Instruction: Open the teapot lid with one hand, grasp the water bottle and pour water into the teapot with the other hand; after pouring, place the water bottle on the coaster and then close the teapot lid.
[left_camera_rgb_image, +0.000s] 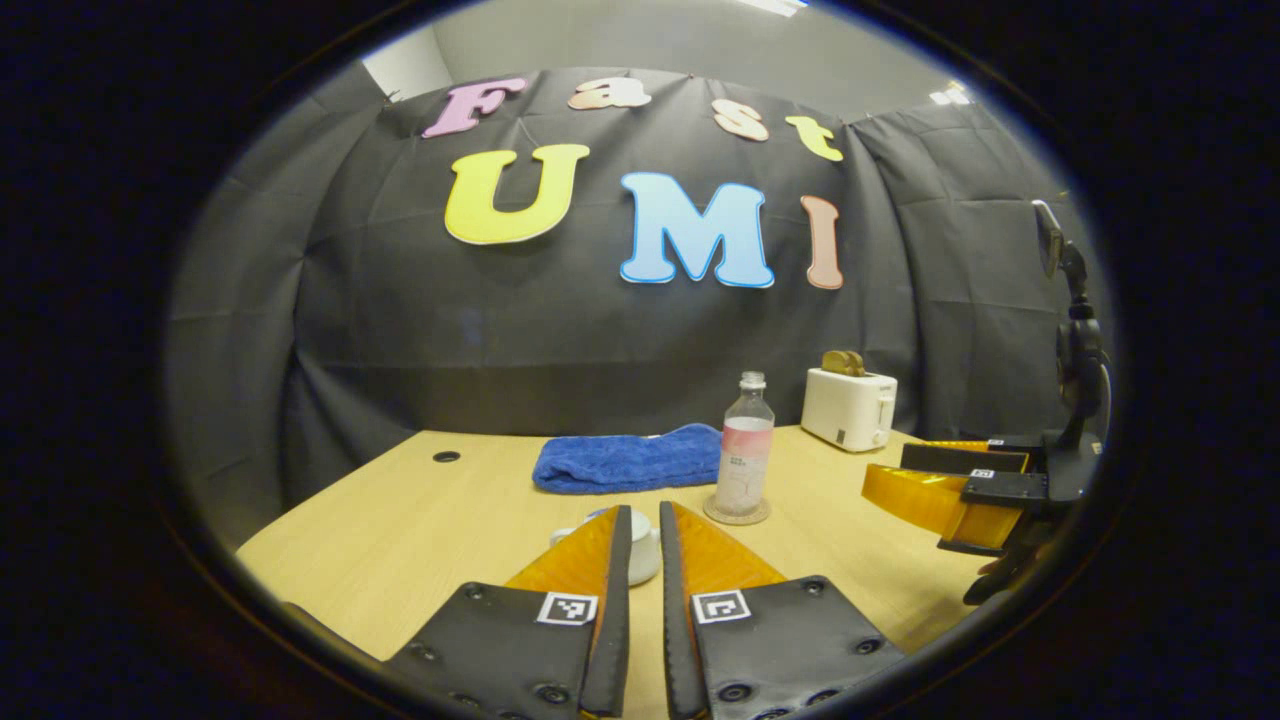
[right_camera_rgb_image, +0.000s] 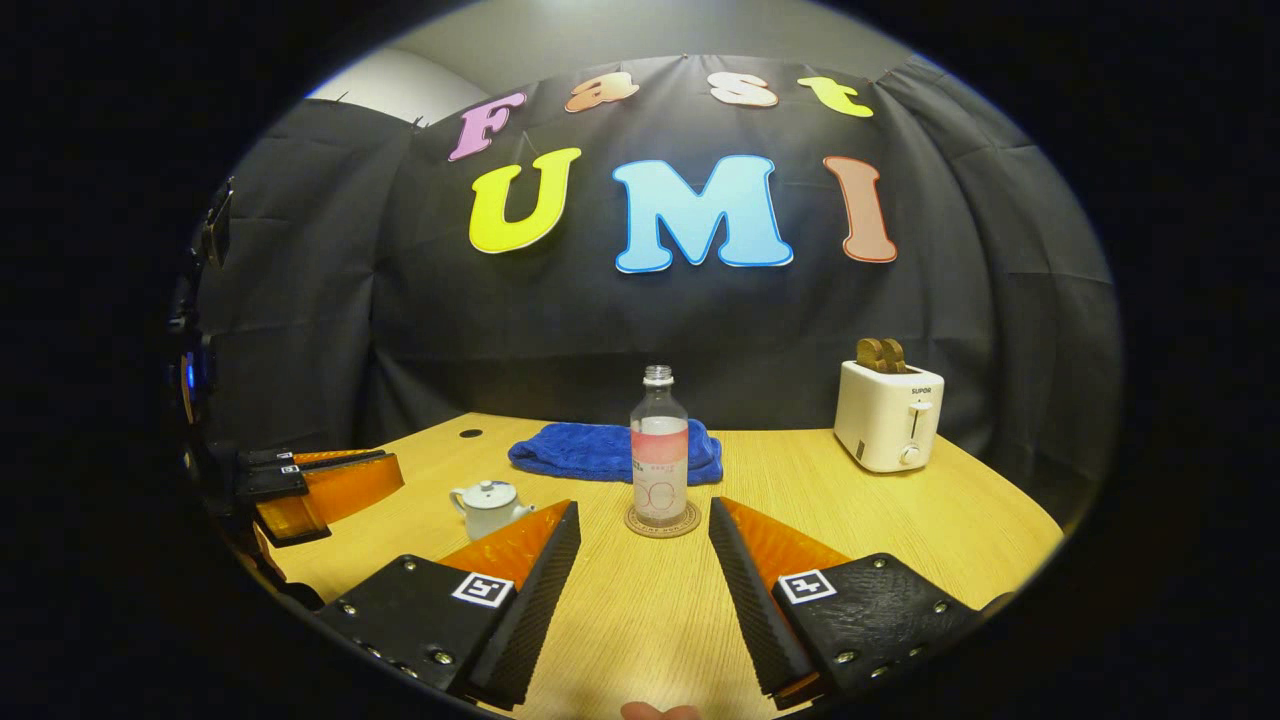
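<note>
Right tongs (right_camera_rgb_image: 640, 520) hover low over the bench (right_camera_rgb_image: 900, 540), fingers spread wide with nothing between them. Left tongs (left_camera_rgb_image: 640, 525) hang with fingers nearly together, a thin gap showing, gripping nothing; the small white teapot (right_camera_rgb_image: 487, 505) sits just beyond their tips, lid on. Ahead, the water bottle (right_camera_rgb_image: 659, 455) stands upright on the round coaster (right_camera_rgb_image: 663, 522), cap on. Behind it lies a folded blue towel (right_camera_rgb_image: 590, 450). Far right, a white toaster (right_camera_rgb_image: 888, 412) with bread in its slots.
</note>
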